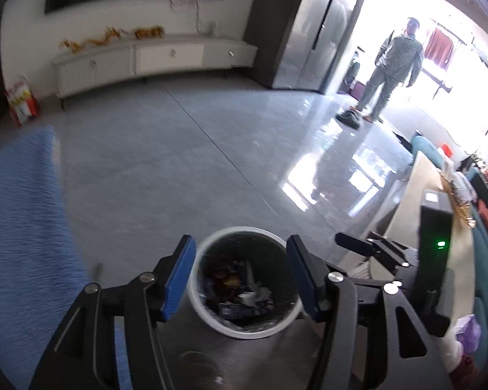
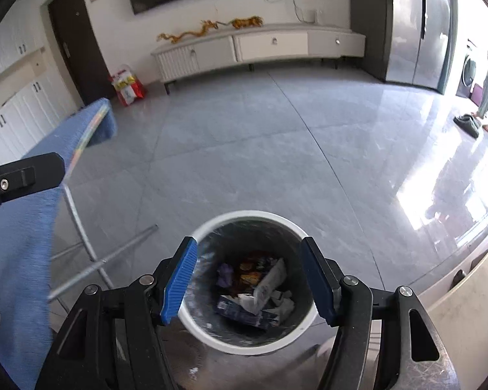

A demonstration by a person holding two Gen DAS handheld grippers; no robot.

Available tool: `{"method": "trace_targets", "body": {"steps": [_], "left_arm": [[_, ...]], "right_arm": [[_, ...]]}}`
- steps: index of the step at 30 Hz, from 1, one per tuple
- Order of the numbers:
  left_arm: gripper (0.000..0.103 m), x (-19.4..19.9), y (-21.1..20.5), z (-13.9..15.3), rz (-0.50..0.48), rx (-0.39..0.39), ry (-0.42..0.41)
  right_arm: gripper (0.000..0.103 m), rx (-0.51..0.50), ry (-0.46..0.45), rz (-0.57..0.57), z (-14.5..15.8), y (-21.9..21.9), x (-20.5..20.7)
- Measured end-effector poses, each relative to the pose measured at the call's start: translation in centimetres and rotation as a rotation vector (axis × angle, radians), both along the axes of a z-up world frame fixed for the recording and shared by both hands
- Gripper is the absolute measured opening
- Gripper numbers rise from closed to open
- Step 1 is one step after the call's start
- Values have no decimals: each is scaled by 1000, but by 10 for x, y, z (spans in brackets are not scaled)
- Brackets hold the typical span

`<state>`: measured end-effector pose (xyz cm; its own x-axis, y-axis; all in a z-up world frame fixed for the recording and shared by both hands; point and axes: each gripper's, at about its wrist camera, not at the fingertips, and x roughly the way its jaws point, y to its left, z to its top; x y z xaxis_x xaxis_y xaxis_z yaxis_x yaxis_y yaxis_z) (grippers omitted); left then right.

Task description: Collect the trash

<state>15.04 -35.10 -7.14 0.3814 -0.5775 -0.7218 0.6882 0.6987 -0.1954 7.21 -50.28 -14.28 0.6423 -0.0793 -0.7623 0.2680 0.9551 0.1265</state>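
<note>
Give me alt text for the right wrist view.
The open, empty right gripper hovers over a white-rimmed trash bin on grey floor tiles, with wrappers and crumpled paper inside. A blue-covered ironing board stands left.

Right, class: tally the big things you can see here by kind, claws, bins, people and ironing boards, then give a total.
Claws: 2, left claw, right claw
Bins: 1, trash bin
People: 1, person
Ironing boards: 1, ironing board
Total: 5
</note>
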Motion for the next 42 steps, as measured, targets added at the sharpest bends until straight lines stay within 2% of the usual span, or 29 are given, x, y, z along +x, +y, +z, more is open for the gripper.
{"method": "trace_targets", "body": {"steps": [5,11,14,16,21,28,32,35,38,42], "left_arm": [[60,-19,50,24,78,-5,-71],[64,-41,131,50,206,-20,-160],[69,-55,175,56,278,-15,-207],[70,-63,206,55,331,-7,-225],[72,-84,277,40,467,23,-246],[78,-108,346,18,615,69,-267],[78,-124,369,11,670,111,-289],[79,-131,384,8,693,84,-277],[83,-137,390,7,734,98,-291],[83,-140,397,10,782,94,-304]], "right_arm": [[67,-34,-63,64,37,47,-9],[72,-75,-144,158,85,109,-19],[73,-92,-173,221,103,147,-21],[77,-102,-186,267,110,175,-22],[85,-98,-201,358,110,237,-26],[95,-126,-183,454,97,310,-29],[95,-156,-187,489,94,338,-35],[96,-199,-199,497,95,354,-36],[98,-230,-221,494,97,361,-40],[100,-341,-268,447,101,370,-46]]}}
